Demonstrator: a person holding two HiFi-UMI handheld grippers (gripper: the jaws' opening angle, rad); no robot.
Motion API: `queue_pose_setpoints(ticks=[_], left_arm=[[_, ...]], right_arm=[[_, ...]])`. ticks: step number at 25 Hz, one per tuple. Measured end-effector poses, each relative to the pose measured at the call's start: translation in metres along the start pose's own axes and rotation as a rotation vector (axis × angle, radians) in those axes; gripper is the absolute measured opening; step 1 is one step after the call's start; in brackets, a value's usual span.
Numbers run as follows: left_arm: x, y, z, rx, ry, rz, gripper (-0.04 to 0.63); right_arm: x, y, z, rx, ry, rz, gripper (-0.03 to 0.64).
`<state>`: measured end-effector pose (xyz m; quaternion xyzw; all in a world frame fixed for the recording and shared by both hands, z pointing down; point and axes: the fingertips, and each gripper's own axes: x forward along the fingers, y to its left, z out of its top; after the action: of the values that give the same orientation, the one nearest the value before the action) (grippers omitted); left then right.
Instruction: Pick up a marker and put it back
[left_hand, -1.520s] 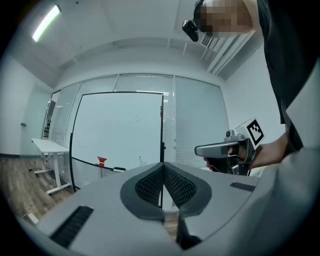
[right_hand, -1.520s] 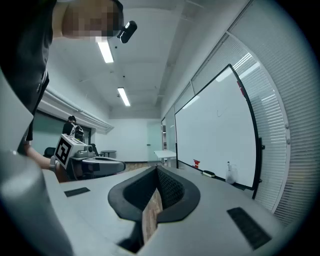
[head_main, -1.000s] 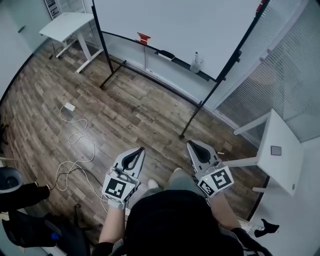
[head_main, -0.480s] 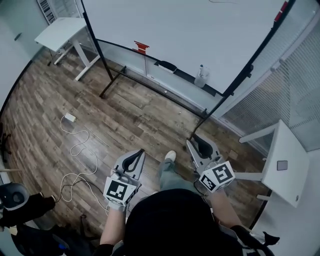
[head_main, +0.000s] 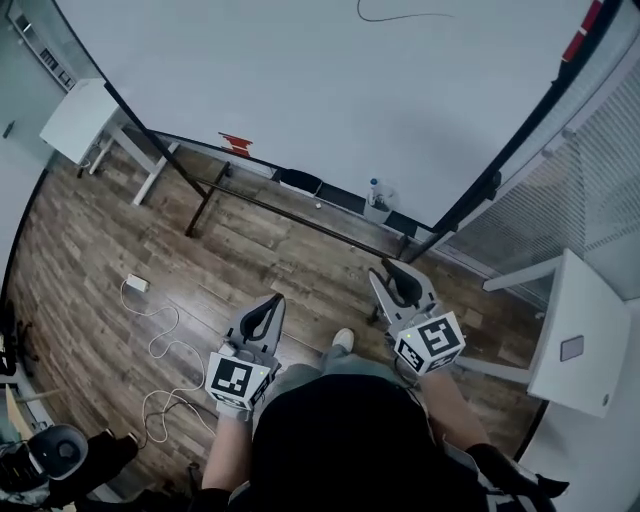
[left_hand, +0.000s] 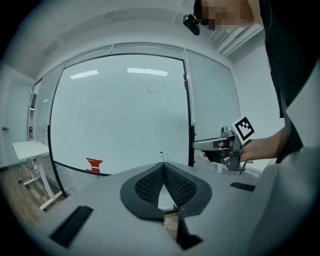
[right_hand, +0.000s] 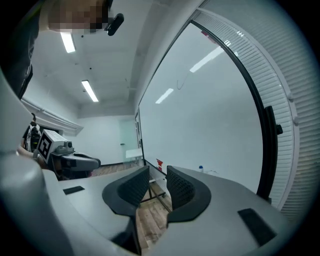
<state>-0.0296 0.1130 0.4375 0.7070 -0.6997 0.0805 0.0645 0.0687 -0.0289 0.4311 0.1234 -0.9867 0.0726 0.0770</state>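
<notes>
Your right gripper (head_main: 388, 266) is opening its jaws with nothing between them, while your left gripper (head_main: 274, 299) has its jaws pressed together, also empty. The marker (head_main: 374, 185) stands upright in a small cup (head_main: 379, 203) on the whiteboard tray (head_main: 330, 196), ahead of the right gripper and well apart from it (farther still from the left).

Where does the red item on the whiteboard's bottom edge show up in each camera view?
Head view: red item upper left of centre, on the lower edge of the whiteboard.
Left gripper view: red item at lower left.
Right gripper view: red item small, just below centre.
Shared landmark: the whiteboard, in all three.
</notes>
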Motion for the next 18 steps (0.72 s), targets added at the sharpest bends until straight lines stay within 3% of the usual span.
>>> queue_pose_setpoints(ticks=[5,10,16,18], left_arm=[[0.04,0.01,0.013,-0.044,0.023,-0.002,0.018],[0.068,0.012,0.006,0.012,0.042,-0.103,0.018],[0.103,0.044,0.016,-0.033,0.029,-0.155,0.018],[0.113,0.058,0.015,-0.017,0.033,-0.188,0.018]], right_arm=[[0.029,-0.055,-0.009,0.018,0.05,-0.09,0.117],[0.055,-0.095,-0.024,0.04,0.126,-0.181,0.122],[0.092,-0.124,-0.039,0.047,0.198,-0.266,0.133],[0.104,-0.132,-0.045,0.049,0.227,-0.296,0.135]])
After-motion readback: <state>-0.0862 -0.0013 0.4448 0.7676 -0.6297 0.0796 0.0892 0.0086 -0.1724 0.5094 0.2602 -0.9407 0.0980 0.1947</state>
